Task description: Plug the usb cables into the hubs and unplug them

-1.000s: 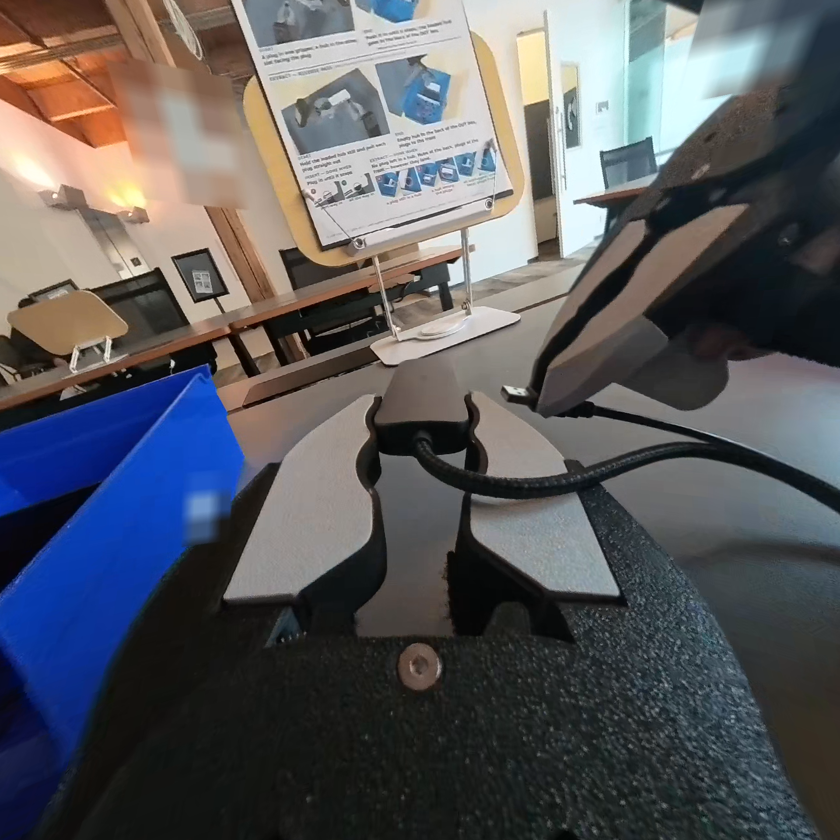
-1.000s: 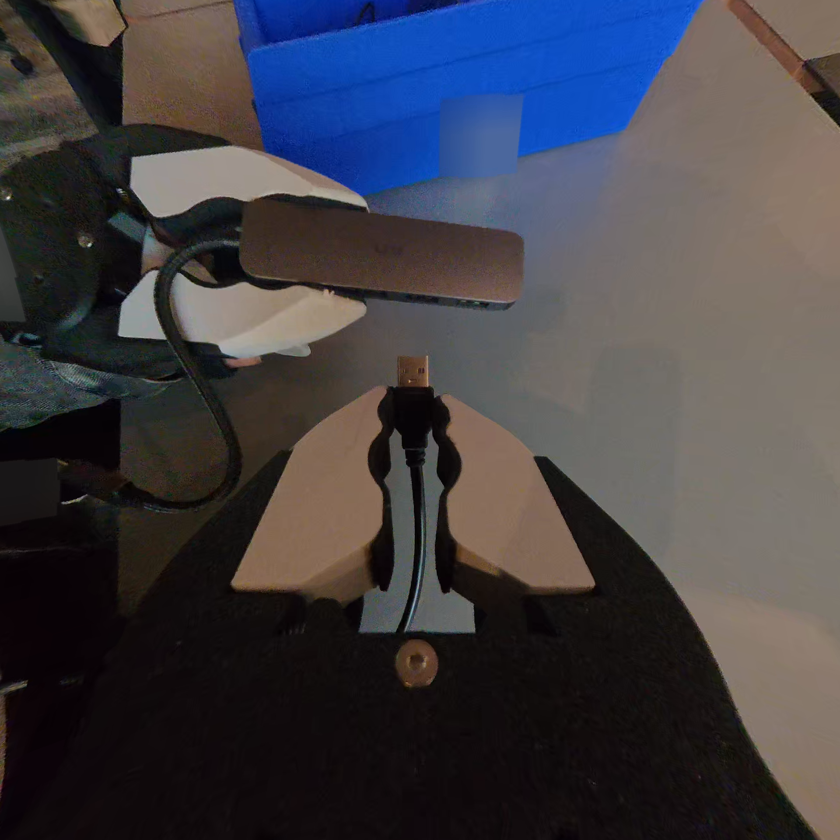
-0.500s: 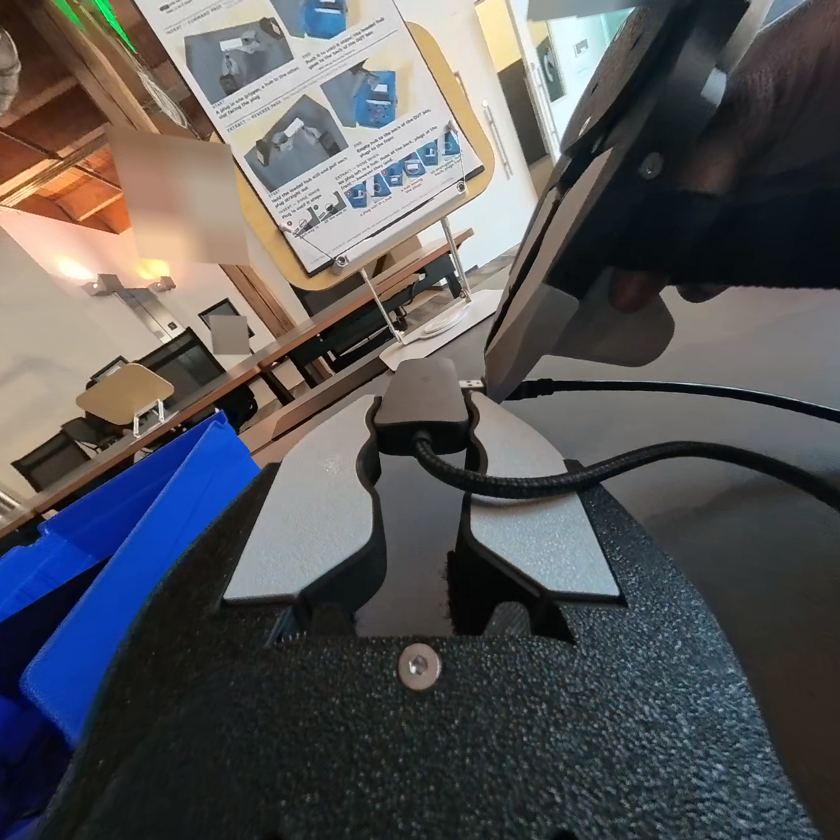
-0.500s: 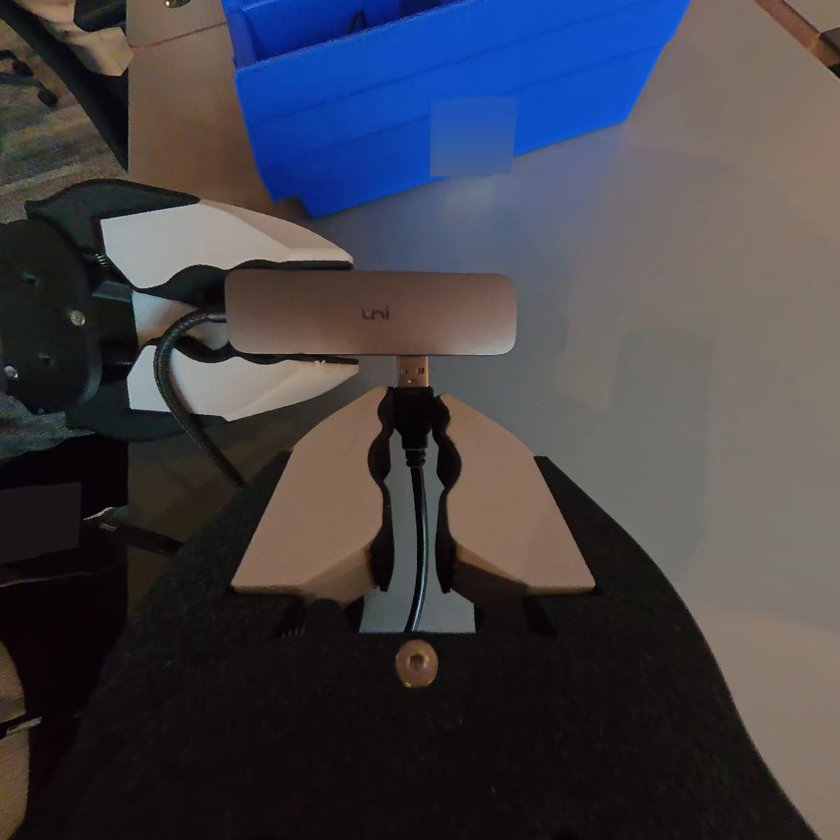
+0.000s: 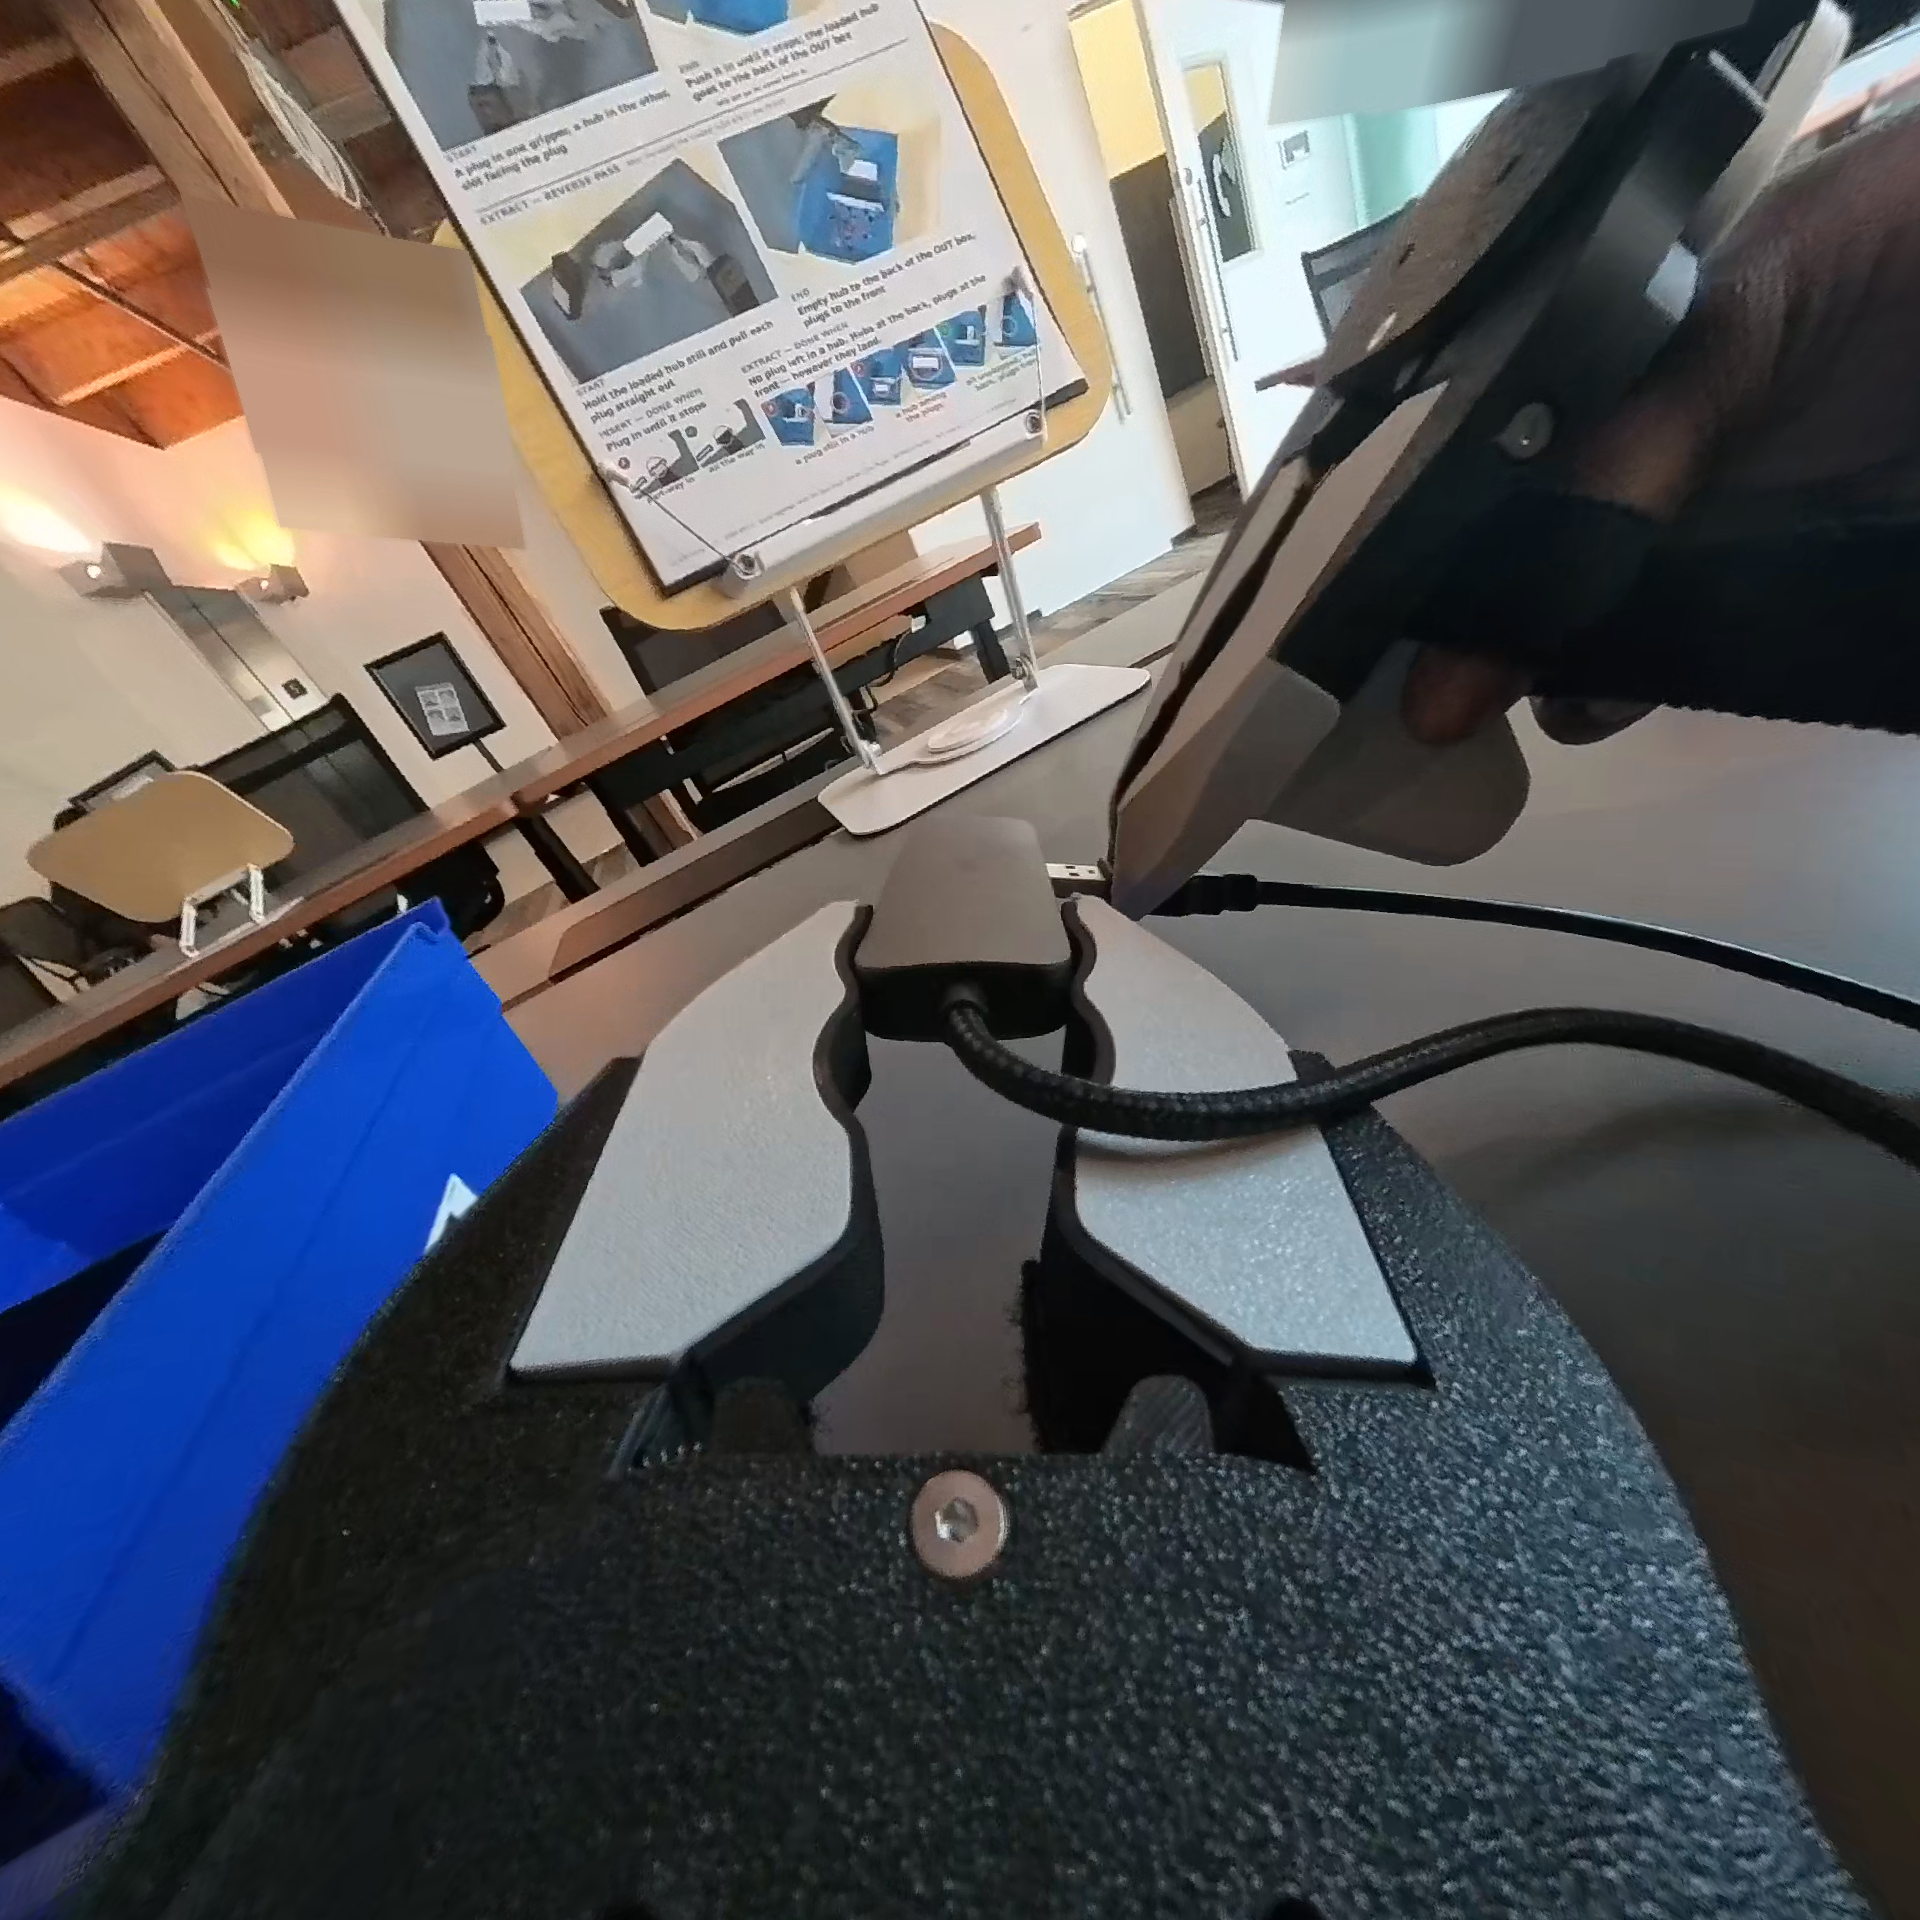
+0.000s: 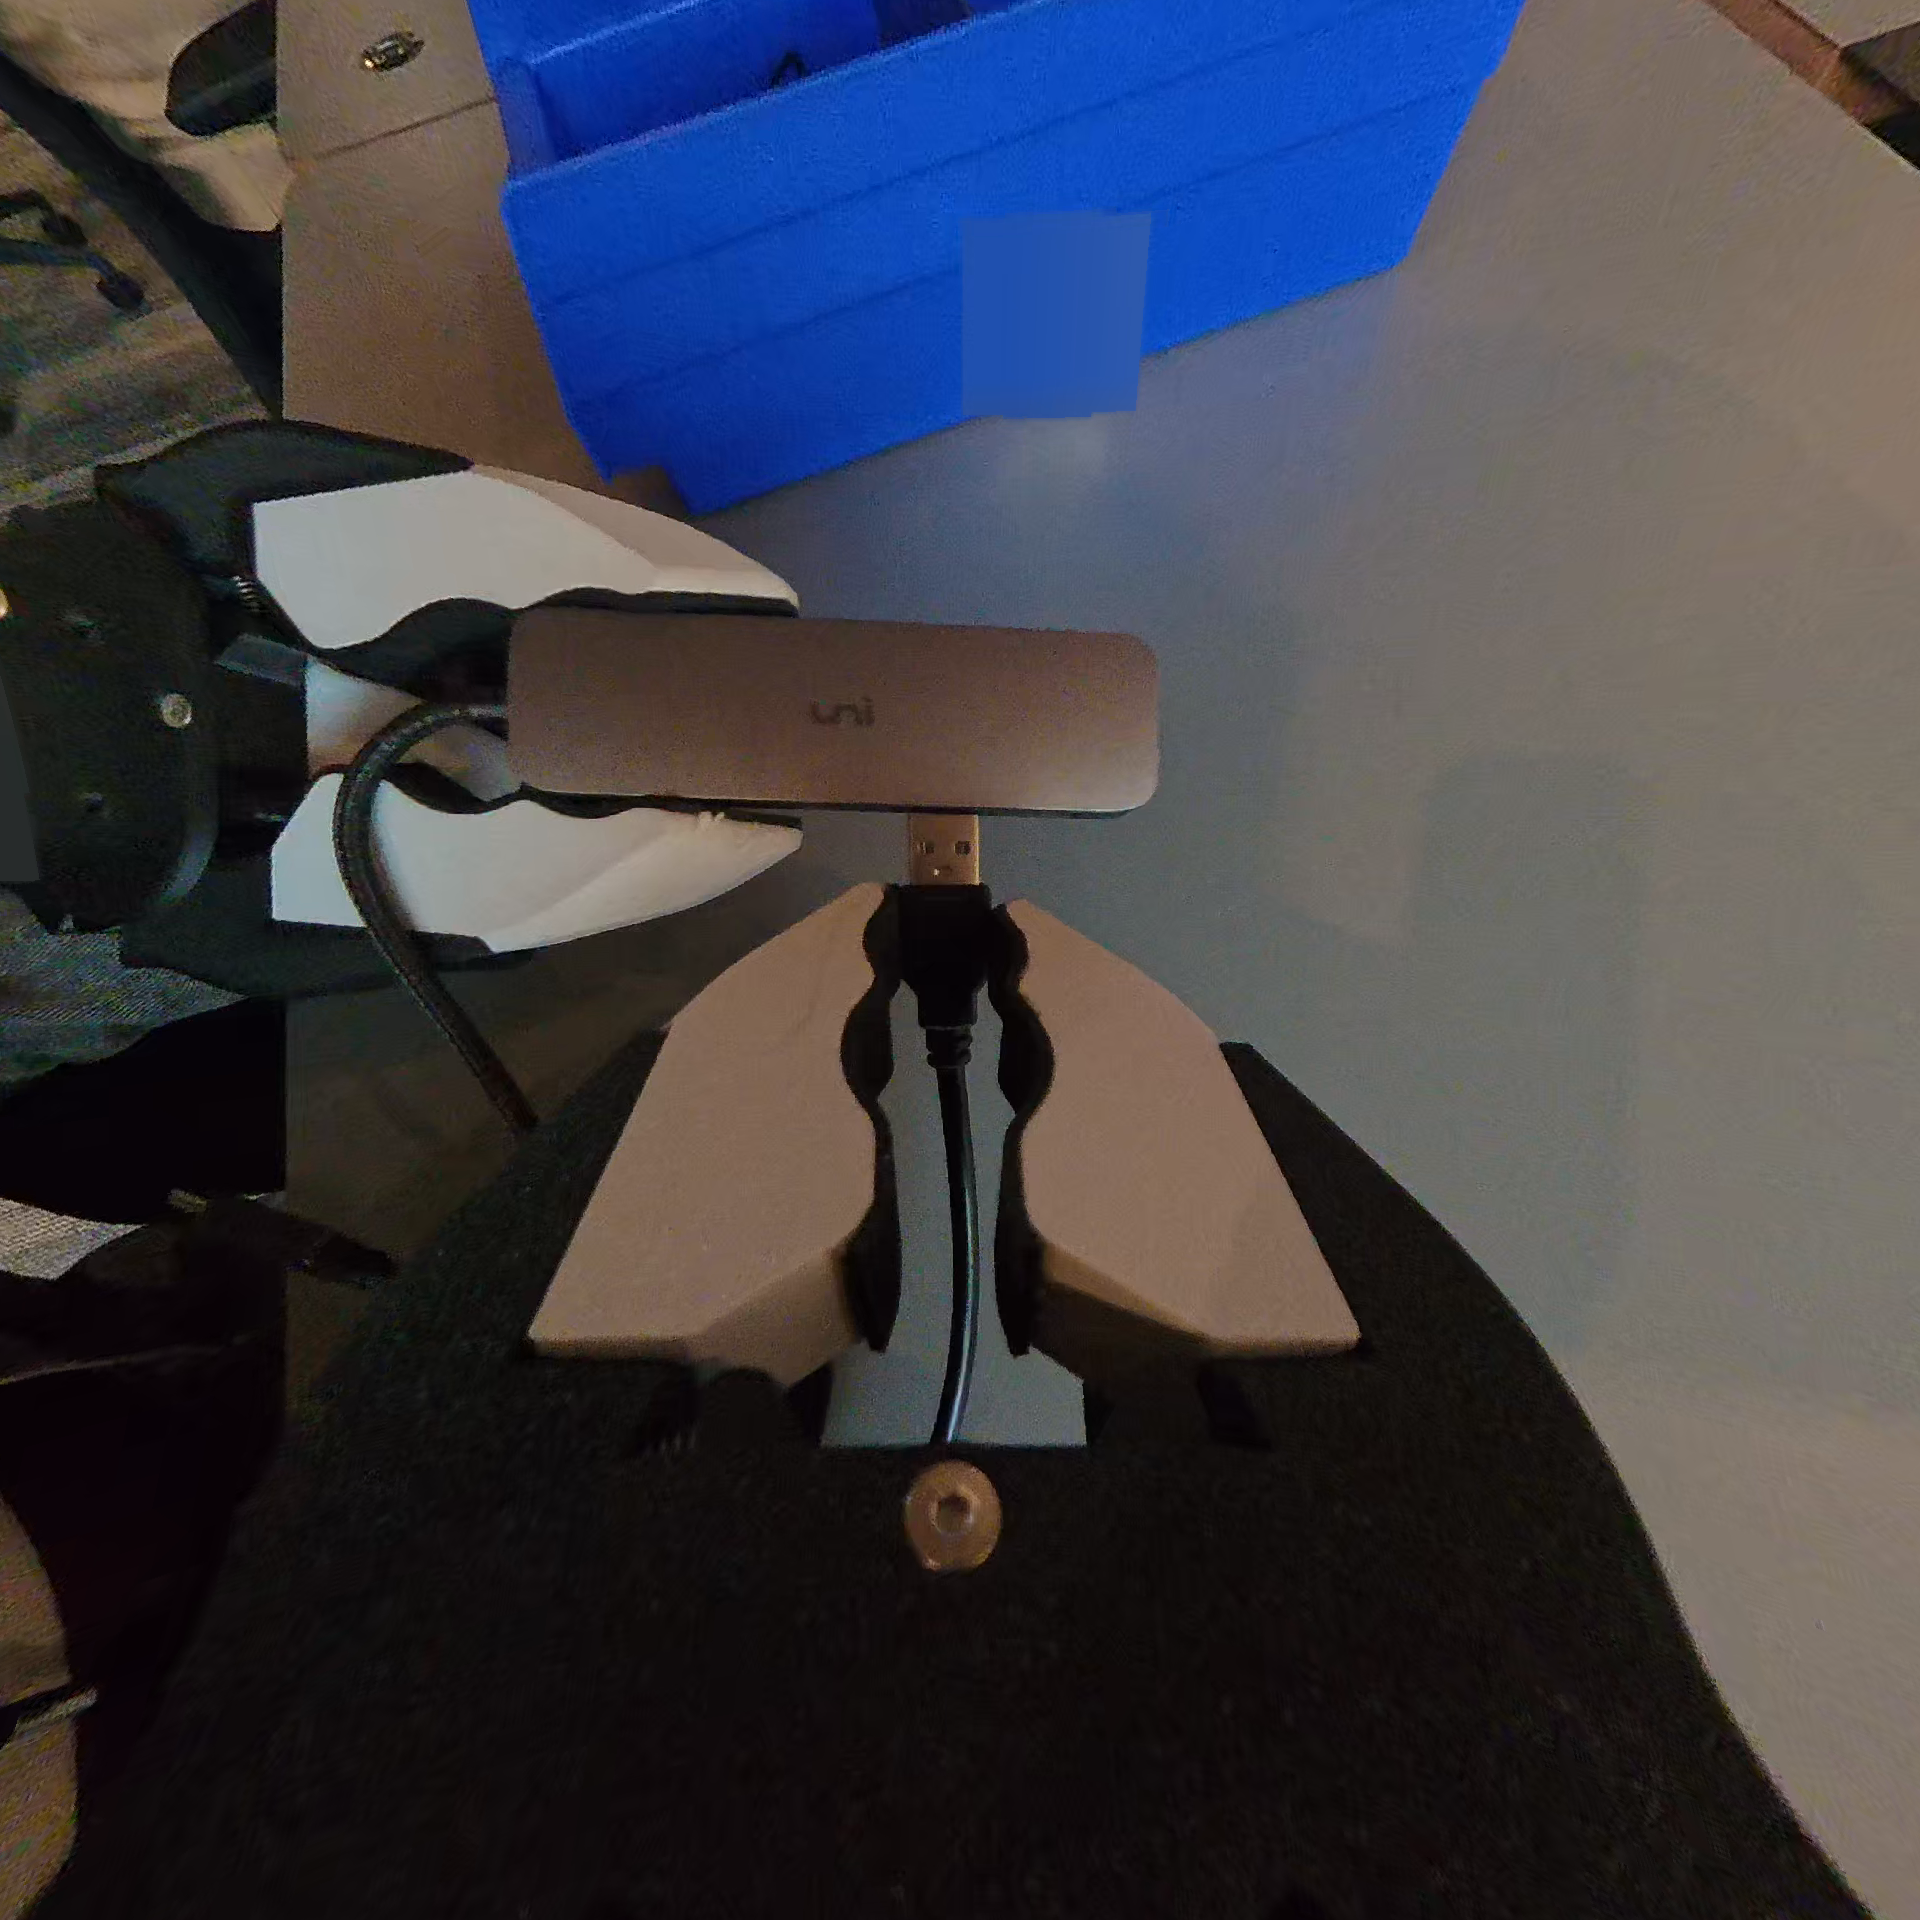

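Observation:
My left gripper (image 5: 961, 920) is shut on the cable end of a grey USB hub (image 5: 961, 894), whose braided cable (image 5: 1195, 1107) trails right. In the right wrist view the hub (image 6: 831, 722) lies crosswise, held from the left by the left gripper (image 6: 790, 717). My right gripper (image 6: 940, 904) is shut on the black USB plug (image 6: 940, 935) of a thin cable. The plug's metal tip (image 6: 943, 852) meets the hub's near side edge; how deep it sits is hidden. The right gripper (image 5: 1127, 899) shows at right in the left wrist view, with the metal tip (image 5: 1075, 873) beside the hub.
A blue bin (image 6: 935, 208) stands on the grey table (image 6: 1507, 727) beyond the hub; it shows at left in the left wrist view (image 5: 208, 1195). An instruction sheet on a stand (image 5: 769, 312) is at the table's far side. A gloved hand (image 5: 1714, 520) holds the right gripper.
The right gripper has brought the plug from a gap away up to the hub's side edge. The hub has turned flat-on to the right wrist camera and shifted slightly.

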Motion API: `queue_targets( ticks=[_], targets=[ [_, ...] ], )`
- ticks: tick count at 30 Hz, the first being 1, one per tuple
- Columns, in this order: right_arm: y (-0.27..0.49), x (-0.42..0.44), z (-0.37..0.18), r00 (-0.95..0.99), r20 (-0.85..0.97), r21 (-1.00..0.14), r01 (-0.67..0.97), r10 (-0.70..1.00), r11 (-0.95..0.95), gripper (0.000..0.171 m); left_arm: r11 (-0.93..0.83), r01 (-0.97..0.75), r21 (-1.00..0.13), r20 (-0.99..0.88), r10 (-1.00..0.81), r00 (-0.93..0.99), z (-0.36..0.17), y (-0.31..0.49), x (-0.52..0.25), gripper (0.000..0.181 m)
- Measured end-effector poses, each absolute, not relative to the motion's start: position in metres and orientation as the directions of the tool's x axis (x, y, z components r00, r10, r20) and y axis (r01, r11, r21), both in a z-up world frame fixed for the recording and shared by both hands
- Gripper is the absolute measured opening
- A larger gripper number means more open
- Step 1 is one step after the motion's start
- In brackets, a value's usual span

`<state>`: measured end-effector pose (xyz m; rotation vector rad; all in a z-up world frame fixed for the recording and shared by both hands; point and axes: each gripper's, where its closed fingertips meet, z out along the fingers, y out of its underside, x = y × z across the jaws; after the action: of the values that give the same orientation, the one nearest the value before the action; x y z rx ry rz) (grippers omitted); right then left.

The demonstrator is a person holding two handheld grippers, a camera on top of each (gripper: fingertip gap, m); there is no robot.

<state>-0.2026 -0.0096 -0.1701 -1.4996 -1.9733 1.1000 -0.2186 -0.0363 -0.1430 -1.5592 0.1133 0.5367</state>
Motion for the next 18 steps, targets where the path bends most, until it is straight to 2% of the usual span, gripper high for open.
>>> queue_targets(
  ticks=[18],
  targets=[
    [-0.0103,-0.2066,-0.1728,-0.275,-0.149,-0.791,0.609,0.950,0.052,0.015,-0.091,-0.392,-0.915,-0.402,0.266,0.876,-0.1448,-0.0362,-0.2227,0.034]
  ],
)
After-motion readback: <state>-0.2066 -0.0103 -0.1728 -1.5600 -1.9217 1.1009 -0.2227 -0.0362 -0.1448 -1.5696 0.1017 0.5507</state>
